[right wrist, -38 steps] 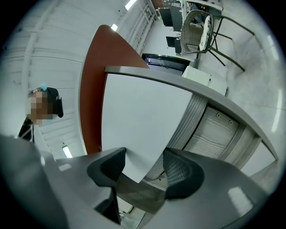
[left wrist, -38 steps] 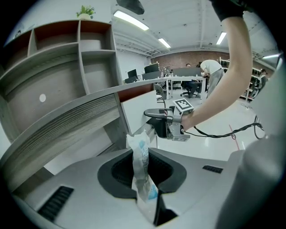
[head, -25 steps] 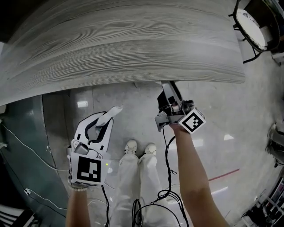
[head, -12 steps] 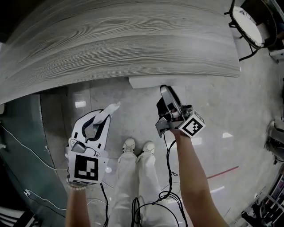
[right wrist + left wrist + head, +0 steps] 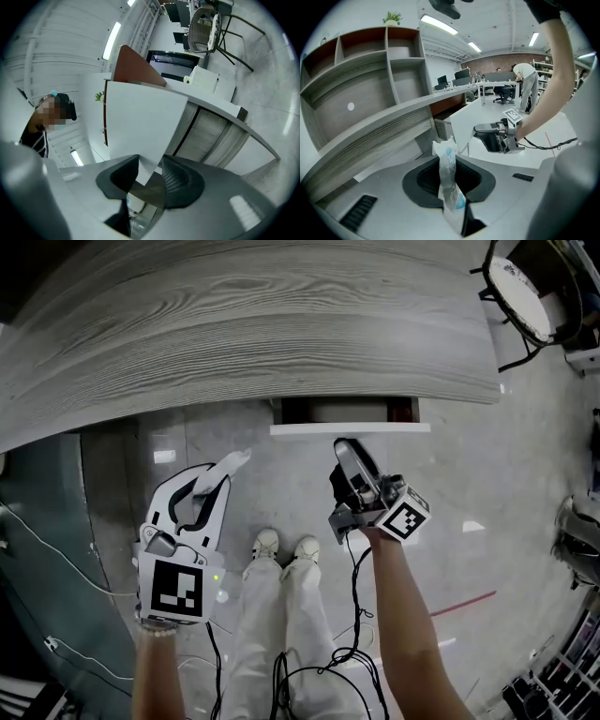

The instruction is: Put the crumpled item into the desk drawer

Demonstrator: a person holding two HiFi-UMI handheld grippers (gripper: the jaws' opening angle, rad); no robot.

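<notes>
From the head view, my left gripper (image 5: 217,486) hung low over the floor, well short of the desk (image 5: 253,324). The crumpled item (image 5: 234,462) stuck out past its tips. My right gripper (image 5: 344,448) pointed up at the drawer (image 5: 345,411), which stood partly open under the desk edge. Its tip was right at the white drawer front (image 5: 349,428).

In the left gripper view, my jaws were pinched tight on the crumpled item (image 5: 446,164), a white wrapper with blue print standing upright between them.

In the right gripper view, my jaws stood a narrow way apart. The drawer front (image 5: 140,122) ran down between them, held.
</notes>
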